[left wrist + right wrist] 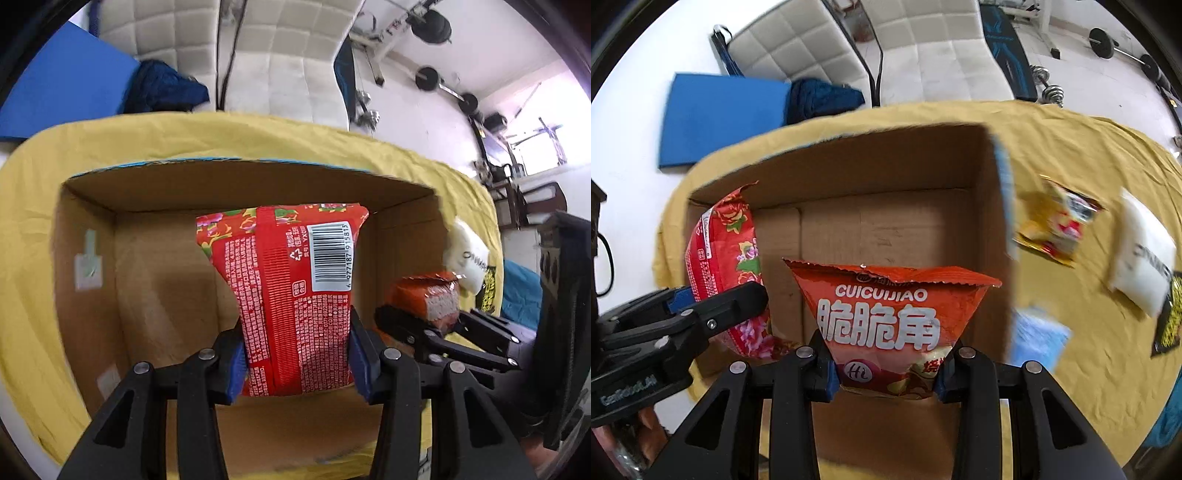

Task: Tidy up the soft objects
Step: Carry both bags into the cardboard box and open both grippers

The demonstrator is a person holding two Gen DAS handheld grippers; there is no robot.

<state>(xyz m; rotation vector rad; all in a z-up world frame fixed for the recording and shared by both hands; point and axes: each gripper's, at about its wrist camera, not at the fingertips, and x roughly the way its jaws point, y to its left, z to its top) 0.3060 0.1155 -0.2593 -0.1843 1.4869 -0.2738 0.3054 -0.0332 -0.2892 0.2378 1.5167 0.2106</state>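
Observation:
My left gripper [295,358] is shut on a red flowered snack packet [291,291] and holds it over the open cardboard box [88,236]. The packet also shows in the right wrist view [727,266], with the left gripper [716,306] beside it. My right gripper [884,373] is shut on an orange CUICUIJIAO chip bag [886,317], held above the same box [886,177]. In the left wrist view the right gripper [436,325] and its orange bag [424,299] sit at the box's right side.
The box rests on a yellow cloth-covered table [1071,147]. To its right lie a yellow snack bag [1056,225], a white packet [1145,254], a black-yellow packet [1171,317] and a blue packet [1038,336]. White chairs [923,48] and a blue mat [716,114] stand behind.

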